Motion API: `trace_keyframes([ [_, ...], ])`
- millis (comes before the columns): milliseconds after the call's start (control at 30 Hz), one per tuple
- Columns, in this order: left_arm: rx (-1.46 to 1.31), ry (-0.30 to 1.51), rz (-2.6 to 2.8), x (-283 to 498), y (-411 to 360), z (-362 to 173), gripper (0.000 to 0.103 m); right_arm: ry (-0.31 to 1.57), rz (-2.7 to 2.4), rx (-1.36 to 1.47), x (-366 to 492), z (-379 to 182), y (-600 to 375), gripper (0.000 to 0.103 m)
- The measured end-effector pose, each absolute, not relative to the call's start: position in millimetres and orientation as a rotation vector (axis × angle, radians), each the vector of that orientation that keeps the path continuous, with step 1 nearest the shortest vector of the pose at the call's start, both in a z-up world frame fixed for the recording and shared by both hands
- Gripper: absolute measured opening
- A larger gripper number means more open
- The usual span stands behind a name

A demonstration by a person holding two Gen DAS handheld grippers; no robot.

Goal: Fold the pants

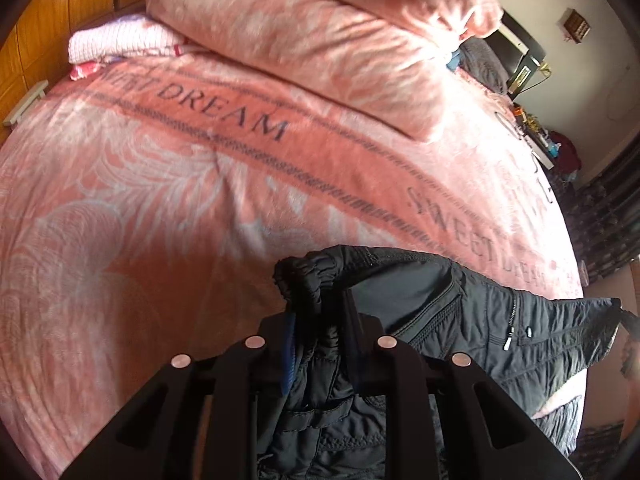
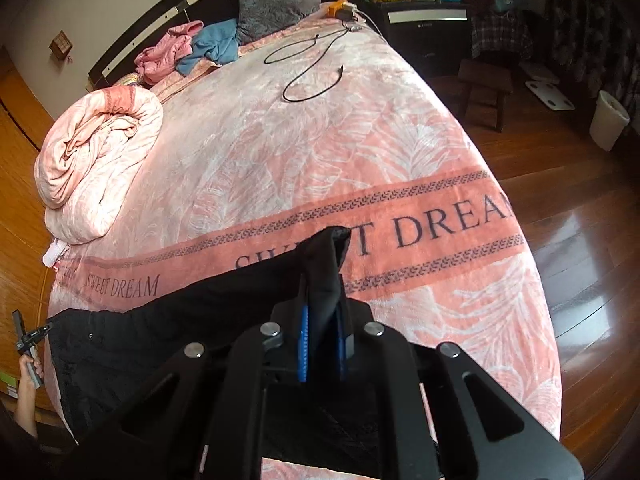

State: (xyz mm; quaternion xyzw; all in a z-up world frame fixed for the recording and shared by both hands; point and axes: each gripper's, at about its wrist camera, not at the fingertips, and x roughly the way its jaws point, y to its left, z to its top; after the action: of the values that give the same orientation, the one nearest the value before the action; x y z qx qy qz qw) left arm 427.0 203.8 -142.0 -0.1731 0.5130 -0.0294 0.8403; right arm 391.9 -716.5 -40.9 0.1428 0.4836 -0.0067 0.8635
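Observation:
Black padded pants [image 1: 480, 320] hang stretched between my two grippers above the front edge of a pink bed blanket [image 1: 160, 200]. My left gripper [image 1: 320, 304] is shut on the bunched elastic waistband, and fabric droops below its fingers. In the right wrist view the pants [image 2: 140, 344] run leftward as a dark sheet. My right gripper [image 2: 322, 292] is shut on a folded leg end, which sticks up between the blue pads [image 2: 303, 344]. At the far left of that view, a person's hand holds the left gripper [image 2: 30, 336] at the other end.
A rolled pink duvet [image 2: 96, 160] lies on the bed's left side, with a black cable [image 2: 312, 68] and a pink and blue clothes pile [image 2: 188, 52] near the headboard. A wooden stool [image 2: 484, 84] and white bin [image 2: 608, 120] stand on the wood floor to the right.

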Motion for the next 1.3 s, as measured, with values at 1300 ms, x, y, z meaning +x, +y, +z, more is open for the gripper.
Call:
trace_keyframes([
  [1300,-0.492,0.841,-0.183,263,222,-52,0.008,0.785,-0.199,0.306,146,25,-700,0.009],
])
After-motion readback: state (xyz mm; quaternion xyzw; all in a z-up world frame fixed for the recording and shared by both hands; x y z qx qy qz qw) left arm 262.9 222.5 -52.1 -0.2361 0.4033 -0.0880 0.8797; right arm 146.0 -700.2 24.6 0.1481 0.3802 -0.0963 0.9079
